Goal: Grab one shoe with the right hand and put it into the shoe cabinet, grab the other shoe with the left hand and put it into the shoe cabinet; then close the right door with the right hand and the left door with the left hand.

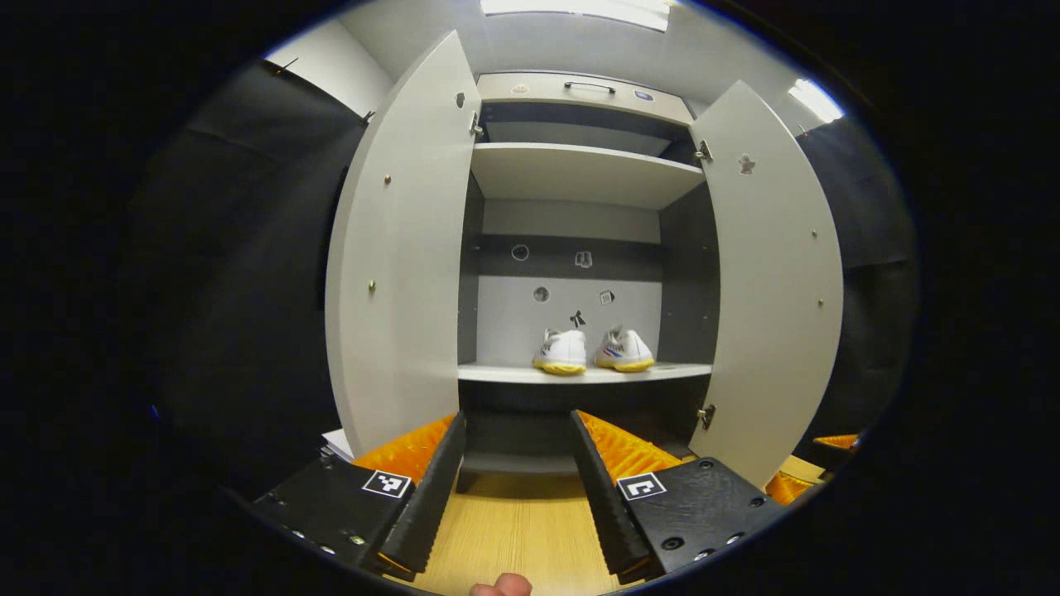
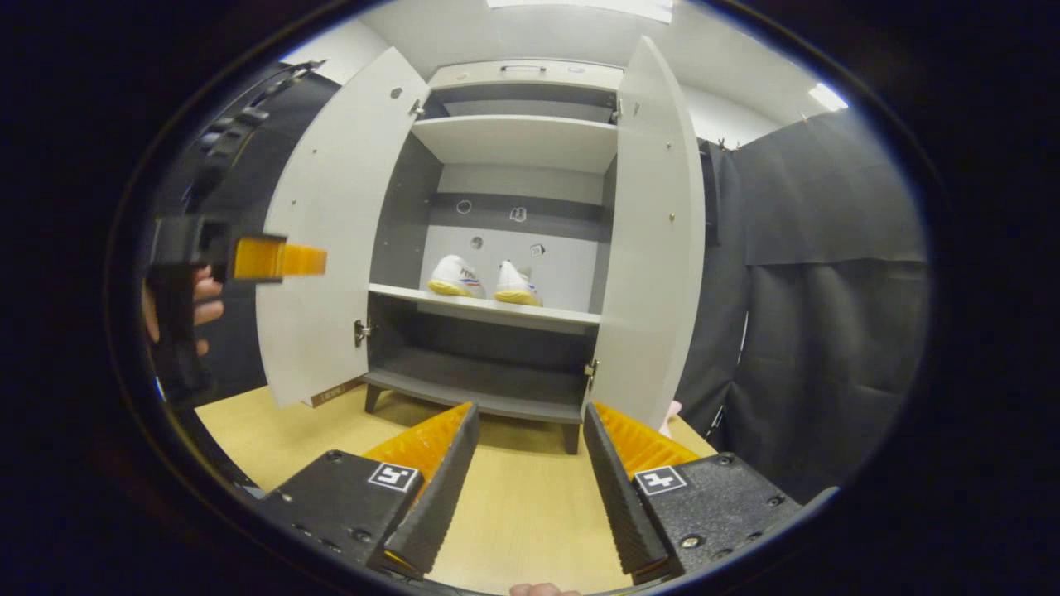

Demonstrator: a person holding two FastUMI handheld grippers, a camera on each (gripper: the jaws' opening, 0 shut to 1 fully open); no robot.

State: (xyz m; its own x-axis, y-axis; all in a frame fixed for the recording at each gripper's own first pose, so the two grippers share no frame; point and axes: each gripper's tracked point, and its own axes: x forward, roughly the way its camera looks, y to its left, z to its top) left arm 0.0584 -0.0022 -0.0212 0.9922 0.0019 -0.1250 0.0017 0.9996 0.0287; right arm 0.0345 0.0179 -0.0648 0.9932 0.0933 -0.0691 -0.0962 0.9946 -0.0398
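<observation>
Light wood-grain floor under the furniture, black draped cloth wall at the sides, white ceiling with bright rectangular light panel, white sheets low left.

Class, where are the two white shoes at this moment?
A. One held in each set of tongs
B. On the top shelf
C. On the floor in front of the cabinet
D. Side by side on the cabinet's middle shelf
D: both shoes sit side by side on the middle shelf, with both cabinet doors open.
</observation>
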